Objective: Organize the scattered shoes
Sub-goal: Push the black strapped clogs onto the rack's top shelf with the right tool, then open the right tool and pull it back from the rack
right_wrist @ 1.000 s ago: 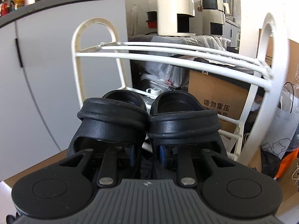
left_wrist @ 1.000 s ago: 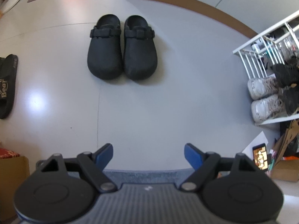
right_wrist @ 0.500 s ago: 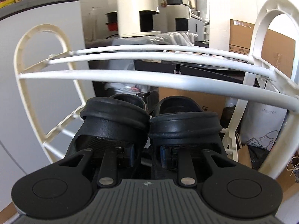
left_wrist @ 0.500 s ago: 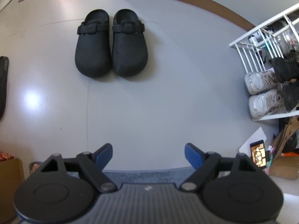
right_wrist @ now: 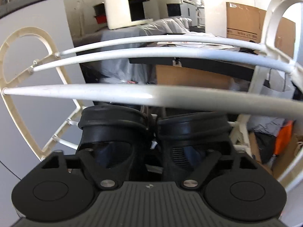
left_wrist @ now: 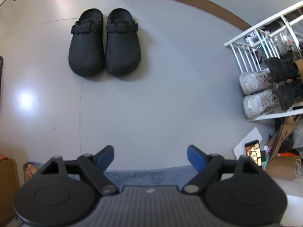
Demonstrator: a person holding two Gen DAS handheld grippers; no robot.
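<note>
Right gripper (right_wrist: 150, 149) letting go of a pair of black sandals (right_wrist: 151, 130) at the white shoe rack (right_wrist: 132, 92); left gripper (left_wrist: 150, 156) hangs over the floor (left_wrist: 151, 104).

The right jaws are opening, their blue pads now spread to either side of the two sandals, which sit side by side under the rack's nearest white bar, seemingly on a lower tier. The left jaws stand wide with nothing between them, pointing down at the grey floor. A pair of black clogs (left_wrist: 104, 43) sits together on the floor well away from the rack, toes toward the camera. On the rack's lower shelf lie two white sneakers (left_wrist: 255, 90), with dark shoes (left_wrist: 284, 79) just beside them.
</note>
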